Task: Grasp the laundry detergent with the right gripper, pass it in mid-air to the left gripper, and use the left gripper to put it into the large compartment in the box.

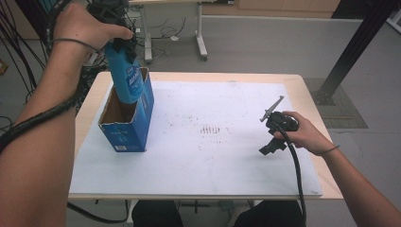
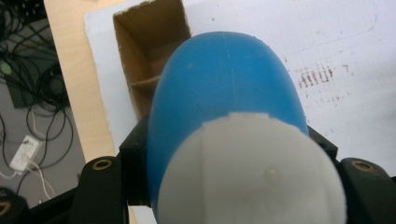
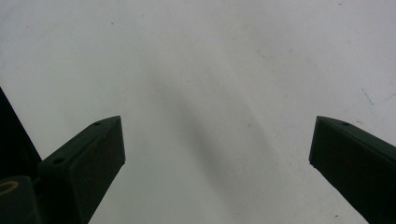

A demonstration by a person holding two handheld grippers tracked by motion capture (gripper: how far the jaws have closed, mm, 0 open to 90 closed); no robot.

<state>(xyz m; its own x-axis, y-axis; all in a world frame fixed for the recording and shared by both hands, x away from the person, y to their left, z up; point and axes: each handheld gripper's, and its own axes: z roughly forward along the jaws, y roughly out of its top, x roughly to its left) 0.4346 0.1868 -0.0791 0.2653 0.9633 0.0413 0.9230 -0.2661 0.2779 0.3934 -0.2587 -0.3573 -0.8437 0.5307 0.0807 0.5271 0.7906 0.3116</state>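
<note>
Left fingers (image 2: pixel 116 163) clench a blue bottle (image 1: pixel 125 75); right fingers (image 3: pixel 359 158) spread over white mat (image 1: pixel 213 156).

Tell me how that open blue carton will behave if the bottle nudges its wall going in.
The carton is thin cardboard and looks nearly empty, so it is probably light and apt to slide on the smooth white mat. It stands tall and narrow, so a nudge near its rim might tip it. The bottle in the left gripper looks rigid; the wall would probably flex first.
</note>
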